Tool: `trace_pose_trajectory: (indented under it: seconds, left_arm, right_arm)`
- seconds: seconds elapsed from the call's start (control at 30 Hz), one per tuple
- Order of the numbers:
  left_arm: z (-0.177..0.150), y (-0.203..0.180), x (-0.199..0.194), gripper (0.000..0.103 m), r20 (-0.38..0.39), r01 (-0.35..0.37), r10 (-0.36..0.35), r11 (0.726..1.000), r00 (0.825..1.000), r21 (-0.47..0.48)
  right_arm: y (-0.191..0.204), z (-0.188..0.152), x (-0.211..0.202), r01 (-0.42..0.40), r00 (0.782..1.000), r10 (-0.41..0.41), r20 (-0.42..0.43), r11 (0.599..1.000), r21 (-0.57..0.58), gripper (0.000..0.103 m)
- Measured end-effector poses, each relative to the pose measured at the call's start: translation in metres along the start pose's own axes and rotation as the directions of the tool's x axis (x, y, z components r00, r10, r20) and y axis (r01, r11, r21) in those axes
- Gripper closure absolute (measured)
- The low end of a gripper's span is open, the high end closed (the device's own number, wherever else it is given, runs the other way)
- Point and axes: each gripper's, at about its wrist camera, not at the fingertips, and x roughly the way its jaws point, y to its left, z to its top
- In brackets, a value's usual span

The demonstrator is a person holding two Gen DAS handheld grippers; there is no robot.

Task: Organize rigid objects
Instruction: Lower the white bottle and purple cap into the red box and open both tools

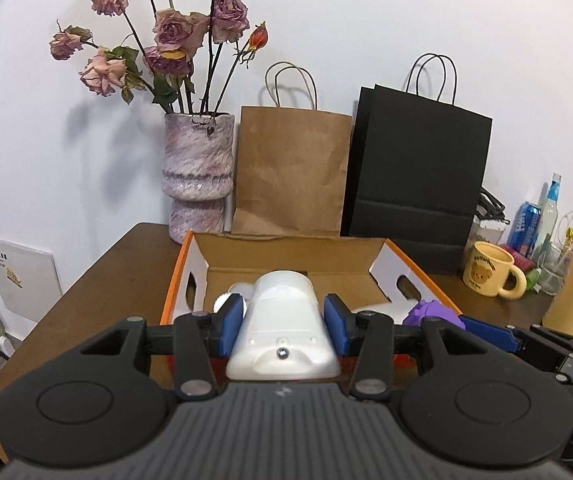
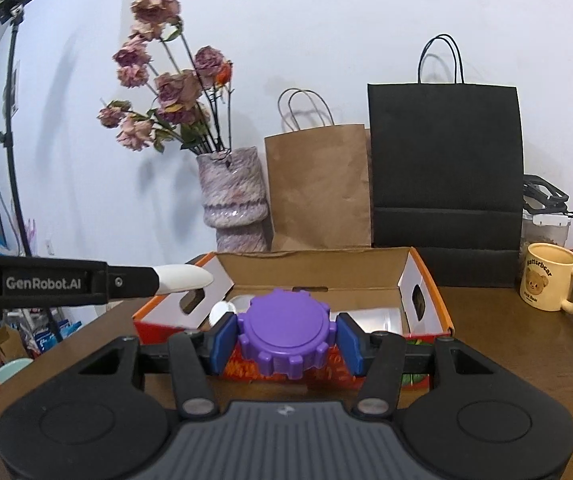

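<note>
A white wall backs a brown wooden table (image 1: 98, 276) that carries a mottled purple vase (image 1: 198, 176) of dried roses, a brown paper bag (image 1: 290, 172) and a black paper bag (image 1: 418, 168) along its far edge, with a yellow bear mug (image 1: 486, 268) towards the right-hand edge. In front of the bags sits an open cardboard box (image 1: 286, 252) with orange outer walls, its flaps folded outward; something pale and rounded already lies inside, too hidden to name. The left gripper (image 1: 282, 320) has its blue pads pinched on the flanks of a white plastic device (image 1: 282, 328), held lengthwise and poking out over the box's near wall. The right gripper (image 2: 288, 338) is clamped on a purple gear-shaped lid (image 2: 286, 330), flat face up, hanging just before the box's near edge. Both things look bound for the box, so the step in hand is probably carrying them over the near wall and setting them down inside. To do it well, each load should clear the near rim and the upturned side flaps before dropping, and the two hands should aim for separate patches of the floor, the white device to the left and the gear to the right, so they do not knock together or land on what already lies there. Lower until each thing rests, then let the pads spread; the smooth white shell may slip if tilted further.
</note>
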Motion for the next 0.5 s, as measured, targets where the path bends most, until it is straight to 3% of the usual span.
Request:
trace_pose_trajectory:
  seconds: [0.5]
  left_arm:
    - [0.022, 0.001, 0.067, 0.058, 0.015, -0.009, 0.010, 0.999, 1.000, -0.042]
  right_arm:
    - [-0.024, 0.025, 0.068, 0.000, 1.000, 0.000, 0.013, 1.000, 0.021, 0.050]
